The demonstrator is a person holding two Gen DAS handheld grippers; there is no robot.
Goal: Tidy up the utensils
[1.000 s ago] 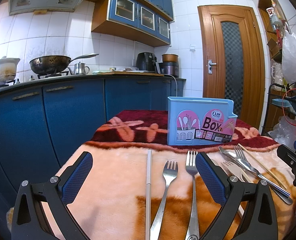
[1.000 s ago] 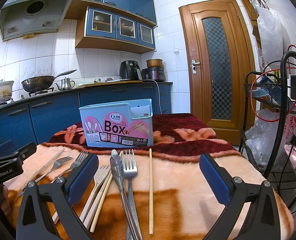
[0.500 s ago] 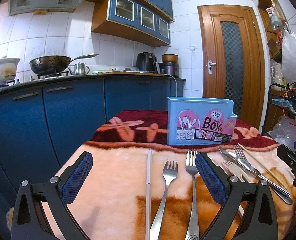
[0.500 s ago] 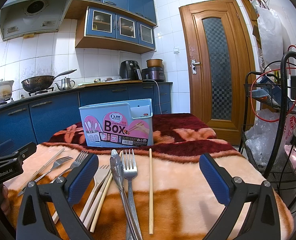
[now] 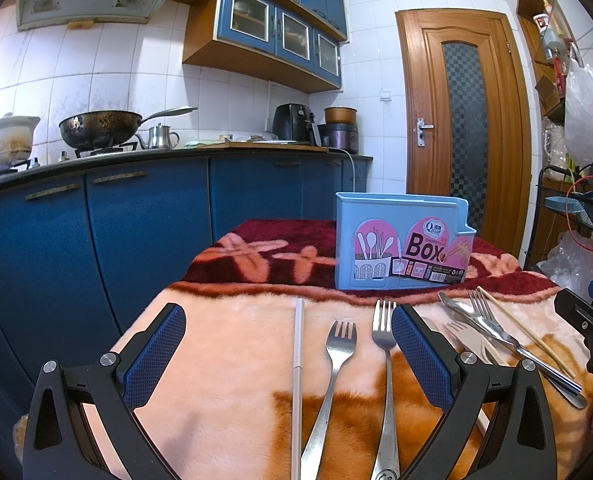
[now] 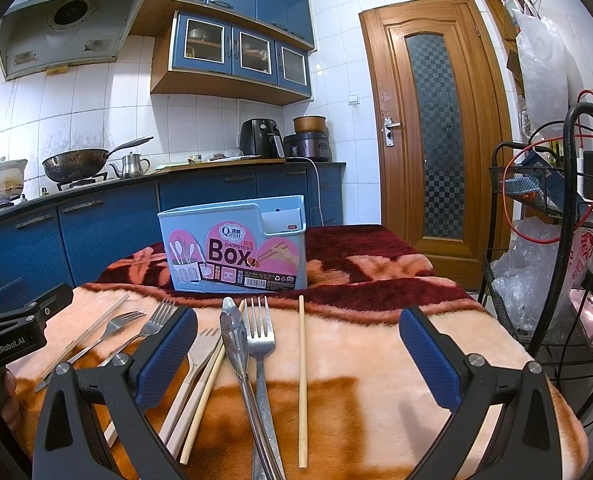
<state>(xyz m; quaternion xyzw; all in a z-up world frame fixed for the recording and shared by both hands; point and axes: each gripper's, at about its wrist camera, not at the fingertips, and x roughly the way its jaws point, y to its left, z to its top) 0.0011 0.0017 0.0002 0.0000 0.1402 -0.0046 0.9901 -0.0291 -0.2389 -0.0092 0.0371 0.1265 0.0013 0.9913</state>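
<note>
White-tiled kitchen, blue cabinets [image 5: 96,232], wooden door [image 6: 436,132], perhaps daylit.

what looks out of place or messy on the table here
Nothing is spilled or broken. The chopsticks box stands upright, while the cutlery lies loose on the blanket. One metal knife overlaps a fork, and a lone bamboo chopstick lies apart. Both hand-held grippers are open.

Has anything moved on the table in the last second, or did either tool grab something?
Nothing visibly changed. The left tool and right tool both stay open and empty above the blanket, and the forks, chopsticks and blue box lie exactly where they were.
</note>
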